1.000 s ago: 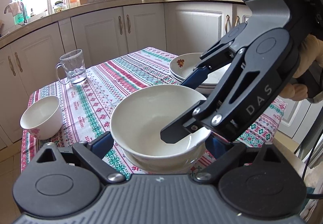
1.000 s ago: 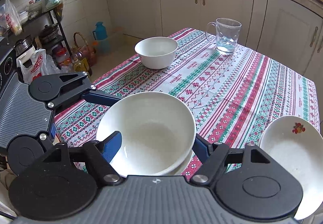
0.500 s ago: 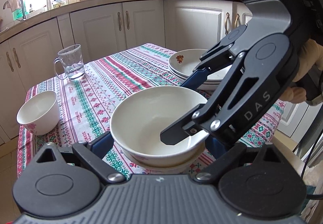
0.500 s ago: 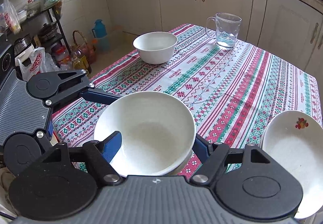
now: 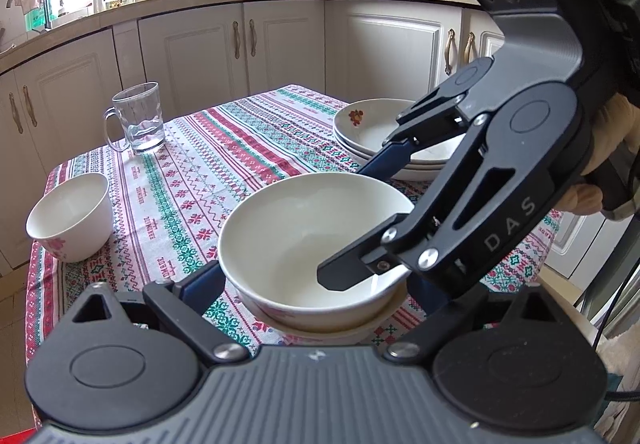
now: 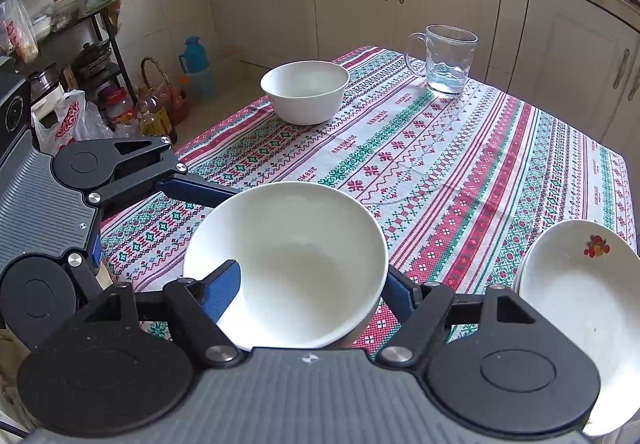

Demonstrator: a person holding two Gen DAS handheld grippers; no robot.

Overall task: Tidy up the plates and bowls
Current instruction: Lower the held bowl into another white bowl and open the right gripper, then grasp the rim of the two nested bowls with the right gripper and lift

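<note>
Near the table's front edge, the large bowl [image 6: 286,264] sits nested on another dish. Both grippers straddle it, fingers spread wide: right gripper [image 6: 312,284], left gripper [image 5: 316,284]. Releasing well means withdrawing straight, avoiding the rim and plate stack [image 6: 576,308].

"DAS" is stamped on the right gripper [image 5: 384,212]; the tablecloth [image 6: 460,172] seems to repeat "HANDMADE".

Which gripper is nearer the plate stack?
Right. The right gripper straddles the big bowl on the side toward the plate stack; the left gripper flanks the bowl's opposite side, farther off.
</note>
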